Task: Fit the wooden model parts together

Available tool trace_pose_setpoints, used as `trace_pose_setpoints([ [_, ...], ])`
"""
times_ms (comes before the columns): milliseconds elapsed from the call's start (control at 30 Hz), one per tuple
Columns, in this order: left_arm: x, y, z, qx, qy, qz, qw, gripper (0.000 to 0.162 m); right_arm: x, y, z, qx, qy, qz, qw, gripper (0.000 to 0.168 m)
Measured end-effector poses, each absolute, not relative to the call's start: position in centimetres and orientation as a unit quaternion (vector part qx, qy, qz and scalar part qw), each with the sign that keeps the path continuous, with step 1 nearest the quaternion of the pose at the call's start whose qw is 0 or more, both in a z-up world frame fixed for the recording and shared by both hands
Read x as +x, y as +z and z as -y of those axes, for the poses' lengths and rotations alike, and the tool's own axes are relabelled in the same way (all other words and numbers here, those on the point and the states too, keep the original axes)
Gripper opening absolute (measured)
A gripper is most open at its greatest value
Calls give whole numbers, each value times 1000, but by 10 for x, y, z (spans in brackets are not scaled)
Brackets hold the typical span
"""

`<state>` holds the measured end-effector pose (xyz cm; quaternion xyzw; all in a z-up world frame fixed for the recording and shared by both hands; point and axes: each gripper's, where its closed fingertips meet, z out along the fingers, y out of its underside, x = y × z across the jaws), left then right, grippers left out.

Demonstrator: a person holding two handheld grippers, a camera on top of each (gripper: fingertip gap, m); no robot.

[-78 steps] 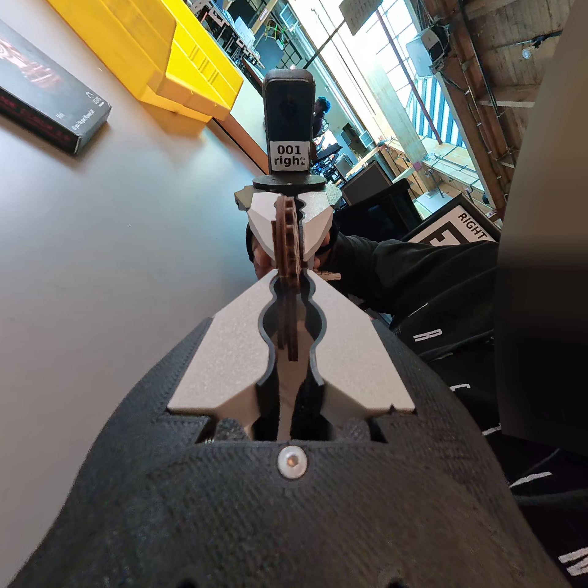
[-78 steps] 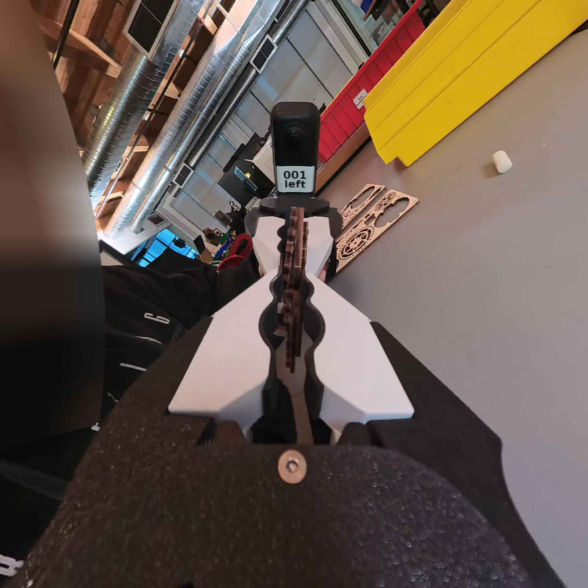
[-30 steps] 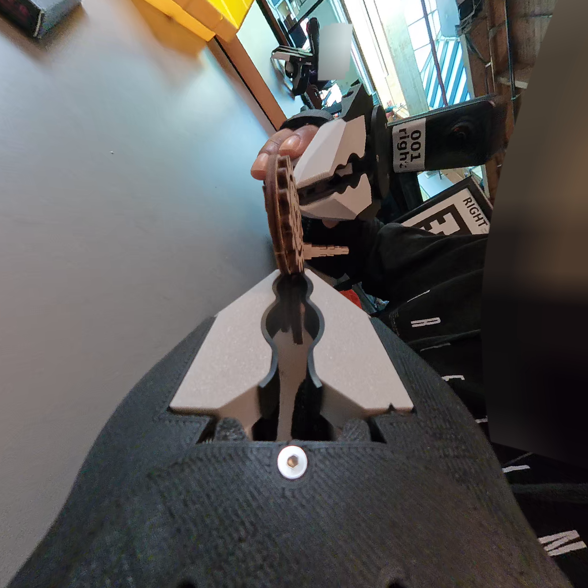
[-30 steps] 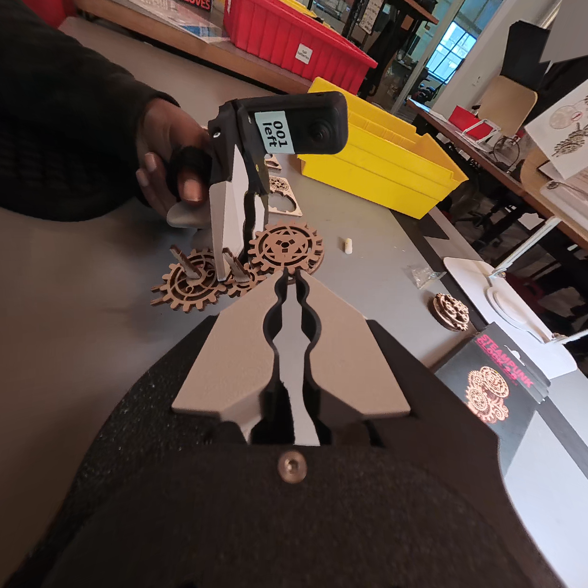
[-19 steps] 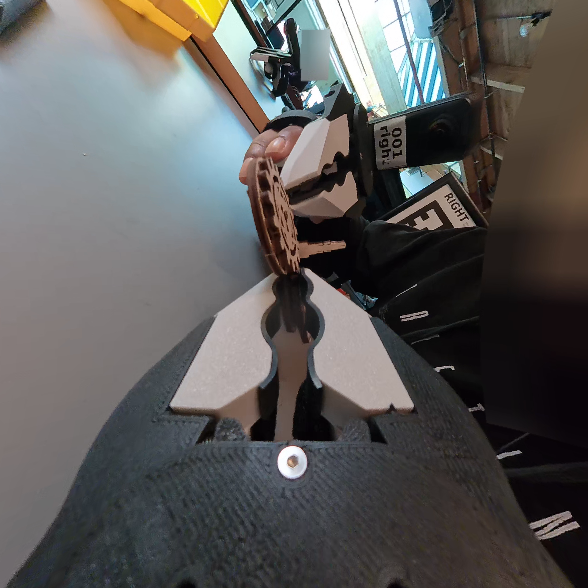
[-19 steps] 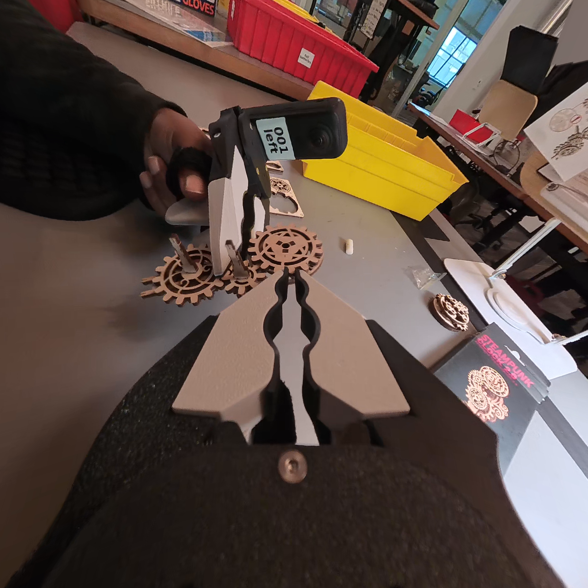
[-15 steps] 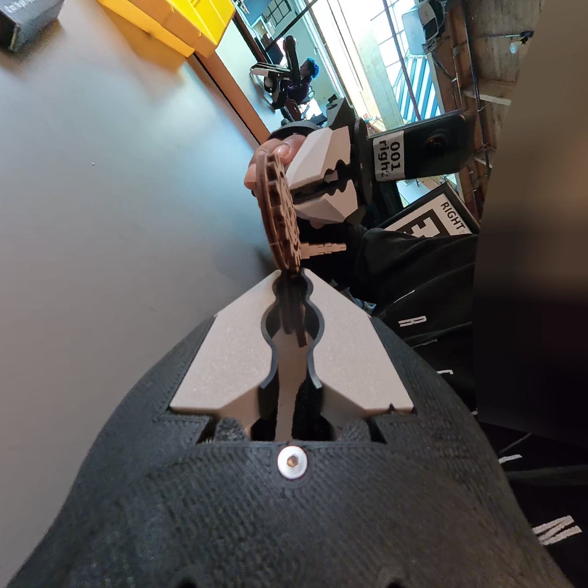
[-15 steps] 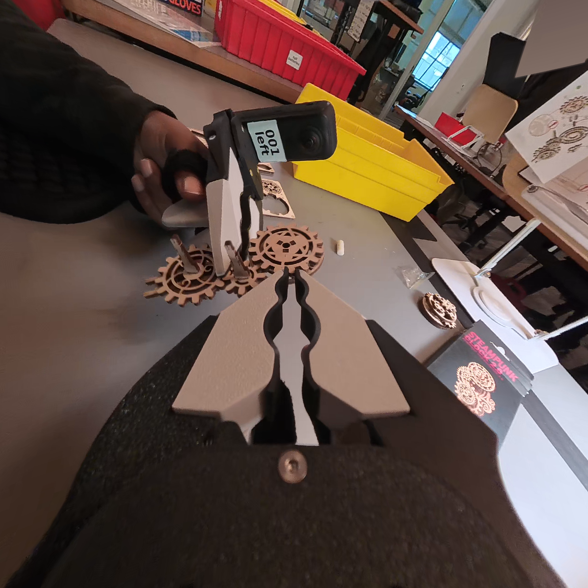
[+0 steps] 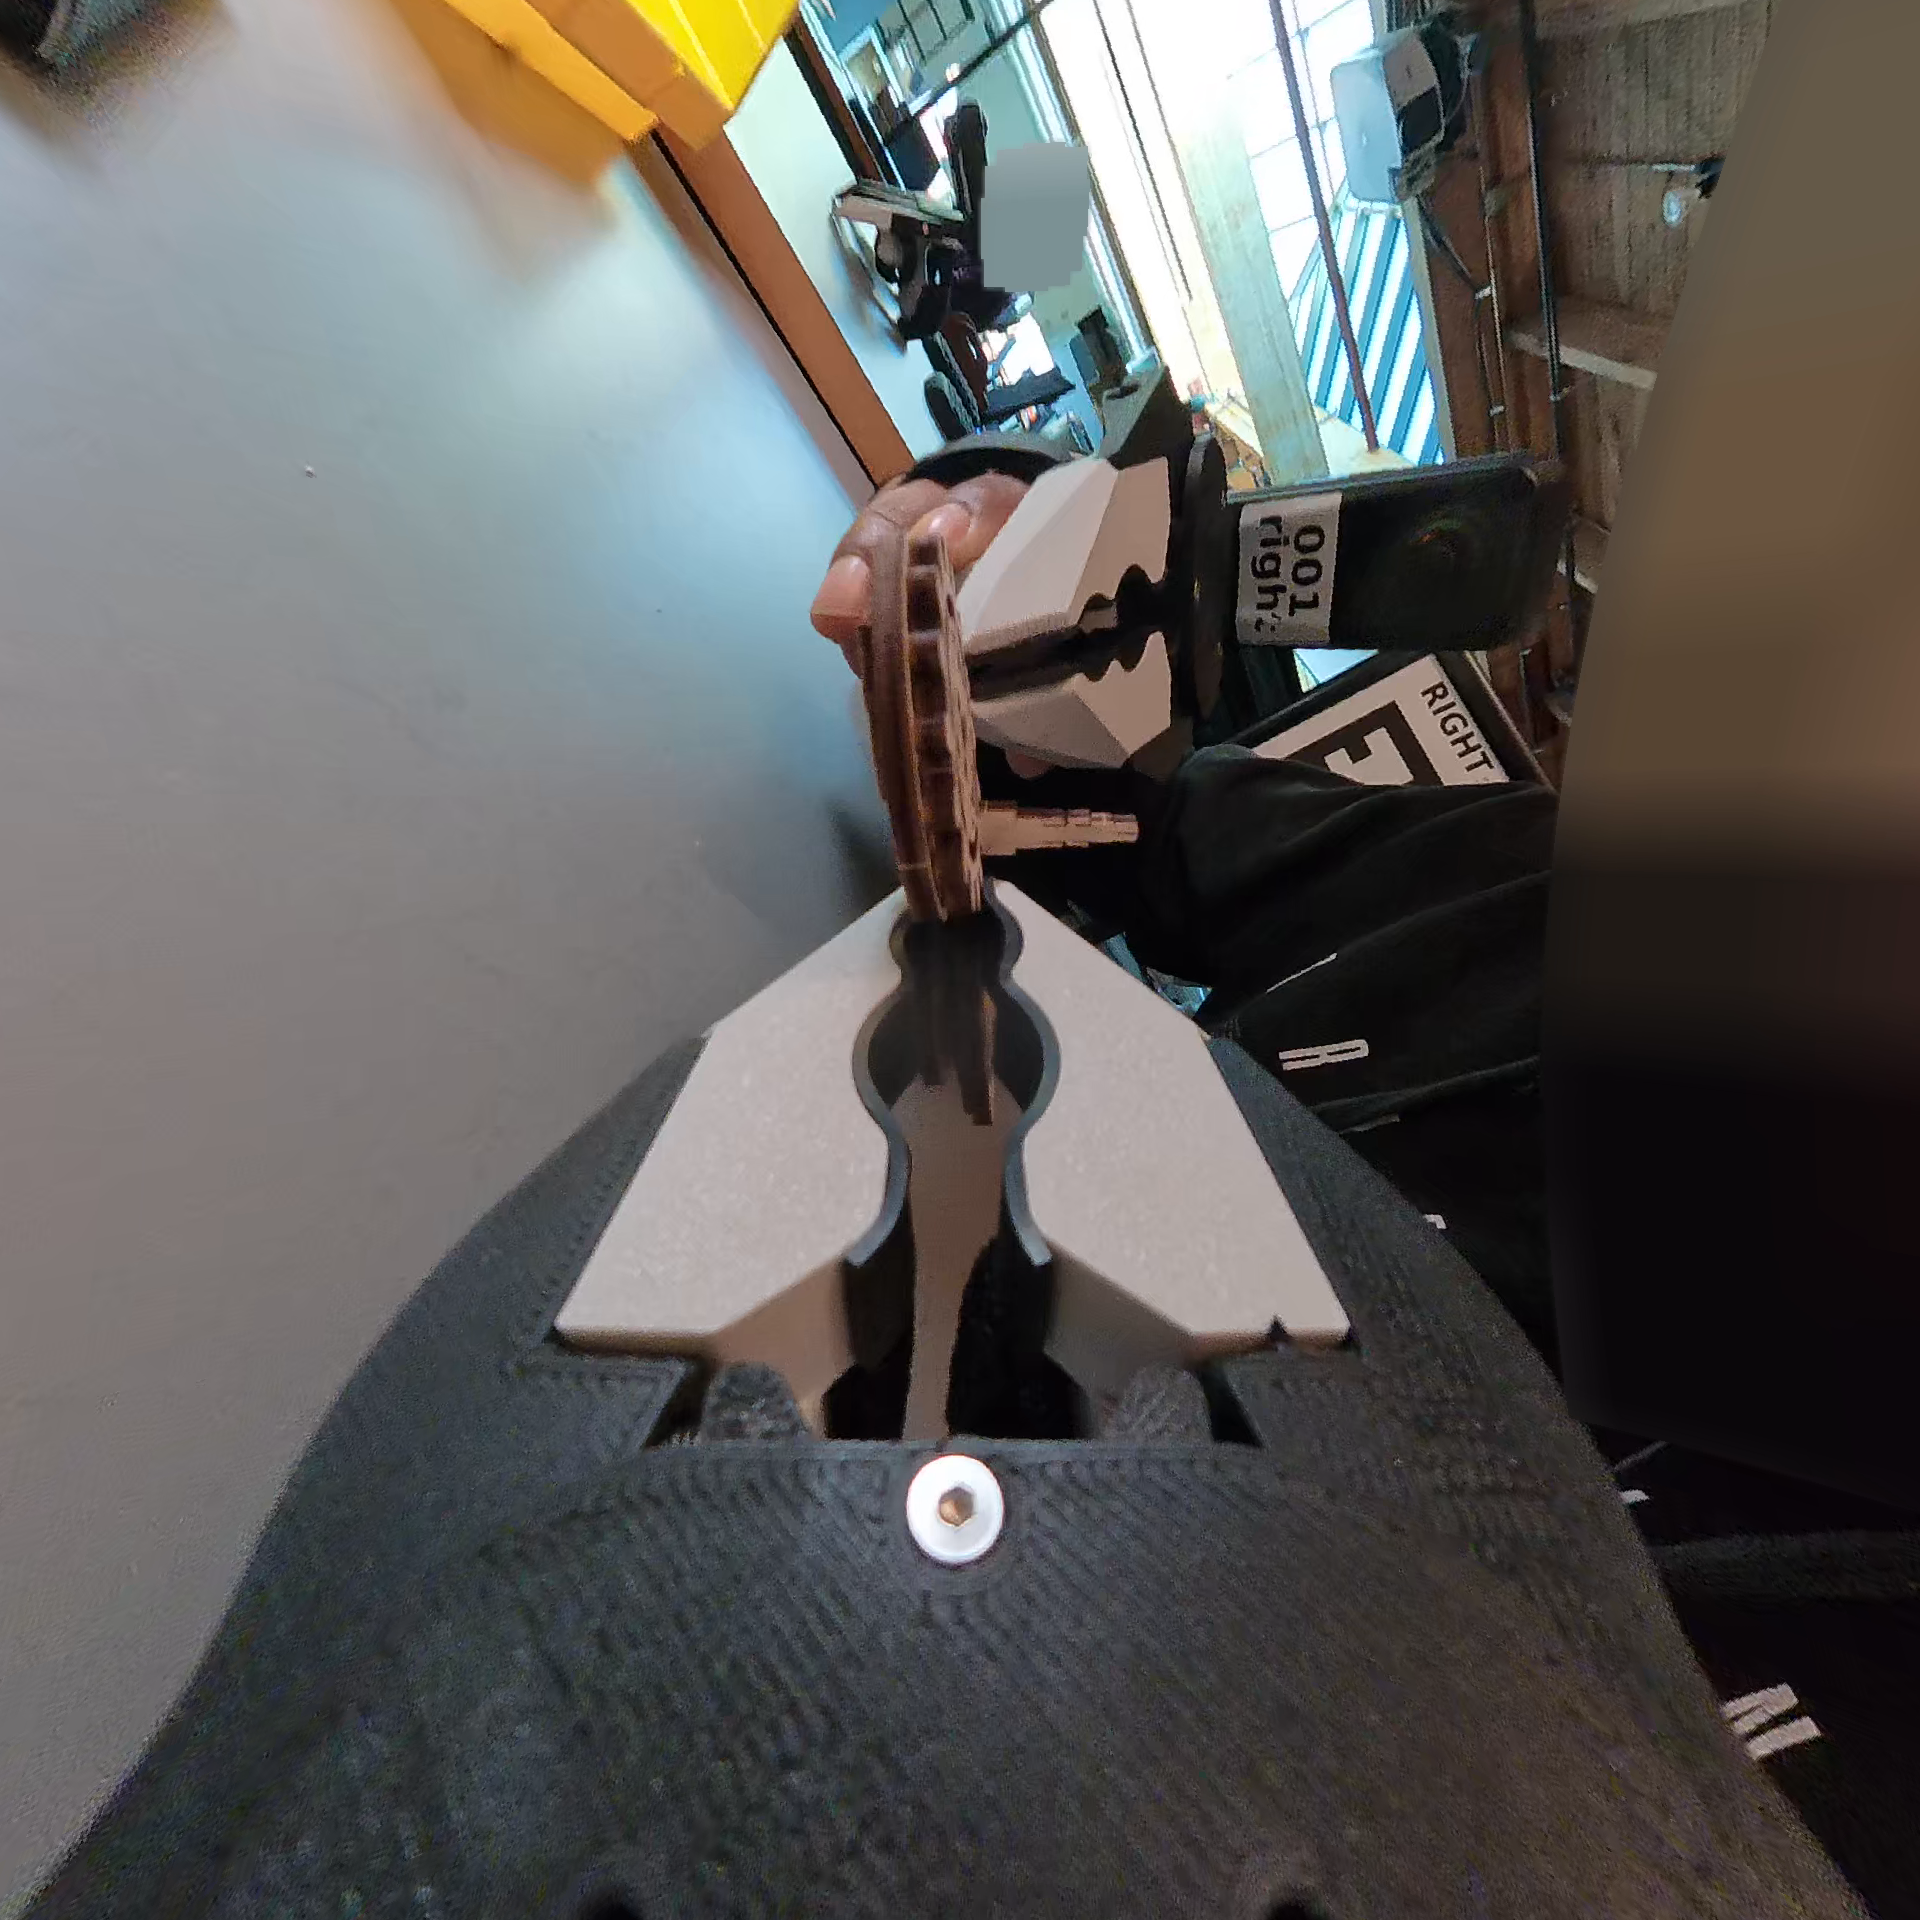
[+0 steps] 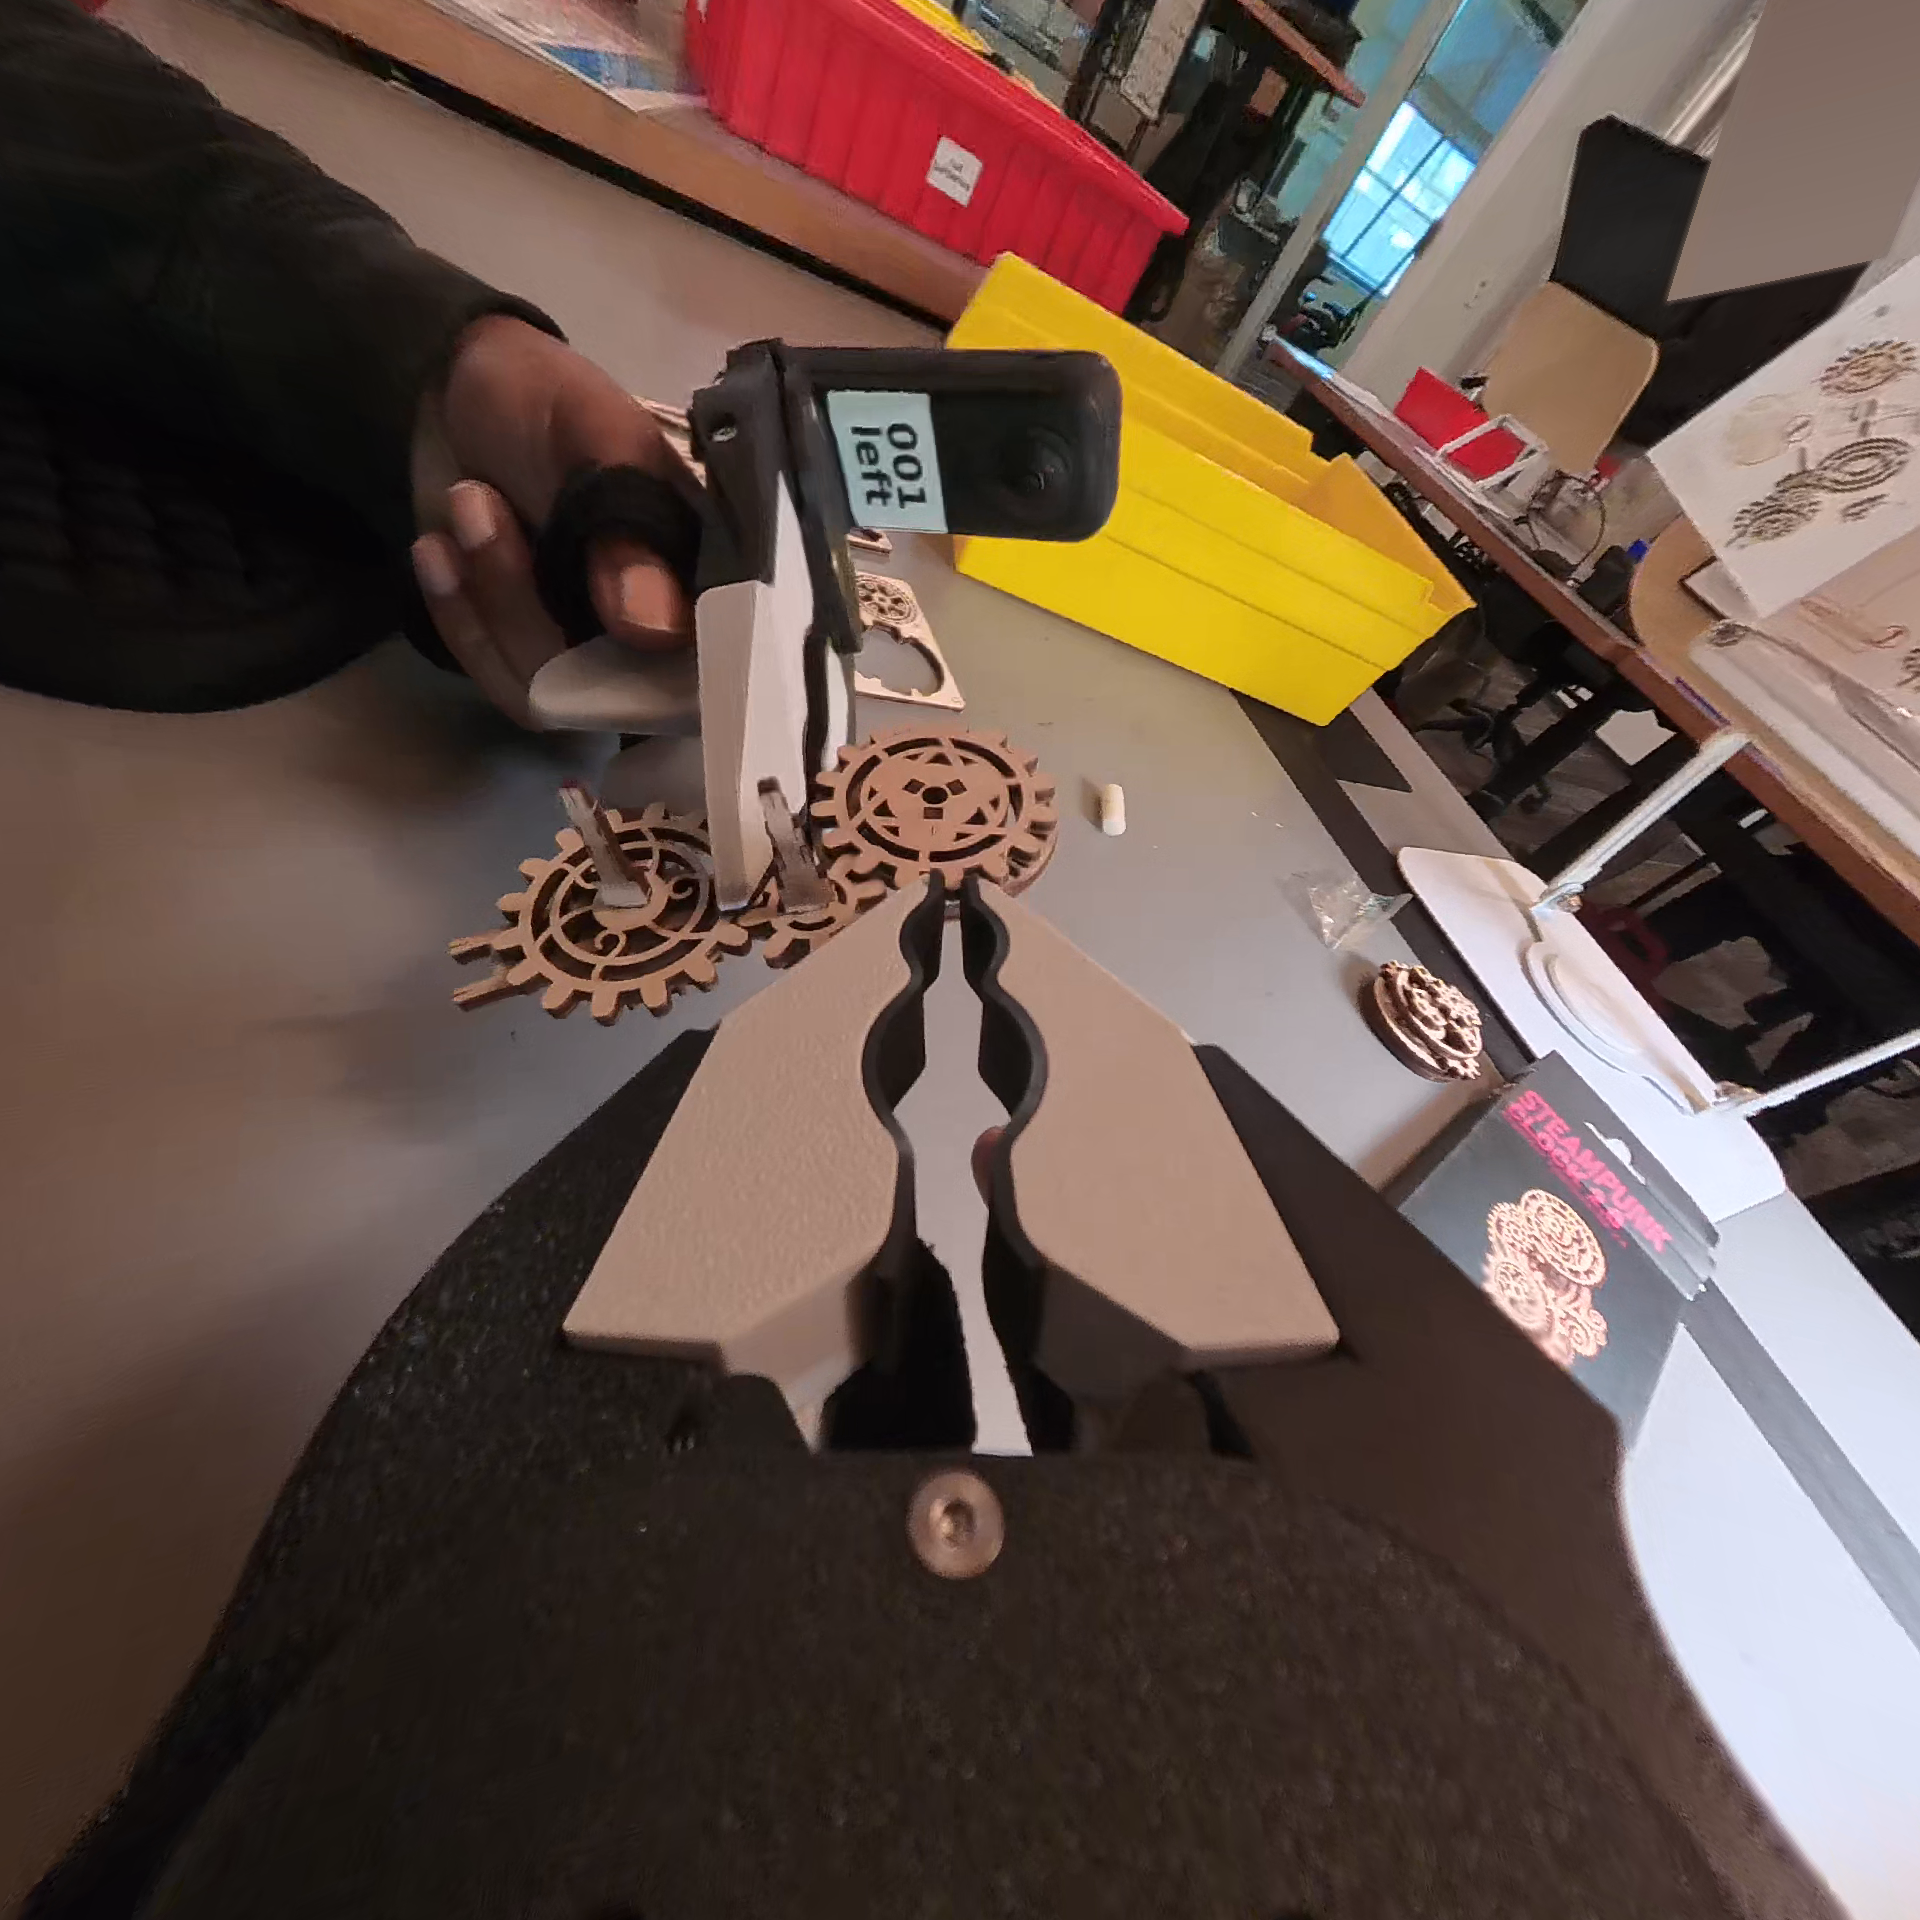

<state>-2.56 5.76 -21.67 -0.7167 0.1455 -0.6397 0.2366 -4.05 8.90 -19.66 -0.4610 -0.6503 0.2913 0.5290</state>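
Note:
A wooden gear assembly (image 10: 613, 925) lies low over the grey table (image 10: 260, 1039), with a large openwork gear (image 10: 935, 800) at its right end and two upright pegs (image 10: 603, 842). My left gripper (image 9: 951, 914) is shut on the assembly's edge, which shows edge-on in the left wrist view (image 9: 925, 727) with a peg (image 9: 1060, 828) sticking out. In the right wrist view the left gripper (image 10: 764, 883) comes down between the pegs. My right gripper (image 10: 951, 883) is shut, its tips at the large gear's near rim. I see nothing between them. It also shows in the left wrist view (image 9: 977, 665).
A yellow bin (image 10: 1195, 540) and a red bin (image 10: 914, 145) stand at the back. A cut-out wooden sheet (image 10: 904, 665), a small white peg (image 10: 1110, 808), a small gear stack (image 10: 1423, 1018), a plastic bag (image 10: 1340, 909) and a black kit box (image 10: 1558, 1247) lie to the right. My right fingertips sit around 4 cm from my left ones.
Almost none. Both grippers keep their places at the gear assembly; the views only sway slightly.

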Motion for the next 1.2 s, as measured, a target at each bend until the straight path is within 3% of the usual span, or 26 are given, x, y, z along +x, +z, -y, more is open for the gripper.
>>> trace_pose_setpoints([
  [400, -27, -217, -60, -720, -626, -157, 254, 6, -42, -193, -91, -473, 321, 630, 525, 2],
  [567, -28, -220, -61, -731, -606, -170, 263, 5, -36, -188, -99, -572, 505, 522, 380, 39],
  [633, -26, -221, -59, -733, -600, -180, 265, 5, -39, -196, -92, -595, 559, 494, 299, 46],
  [733, -23, -221, -56, -735, -591, -195, 267, 5, -46, -206, -73, -599, 608, 476, 213, 29],
  [833, -21, -221, -53, -735, -586, -207, 271, 6, -49, -204, -67, -593, 628, 467, 191, 9],
  [933, -24, -215, -56, -724, -587, -212, 295, 7, -47, -196, -66, -584, 649, 453, 179, 5],
  [1033, -32, -206, -66, -712, -590, -191, 330, 20, -45, -196, -69, -586, 656, 443, 174, 5],
  [1200, -35, -202, -69, -716, -578, -188, 343, 8, -48, -197, -70, -590, 655, 439, 176, 6],
])
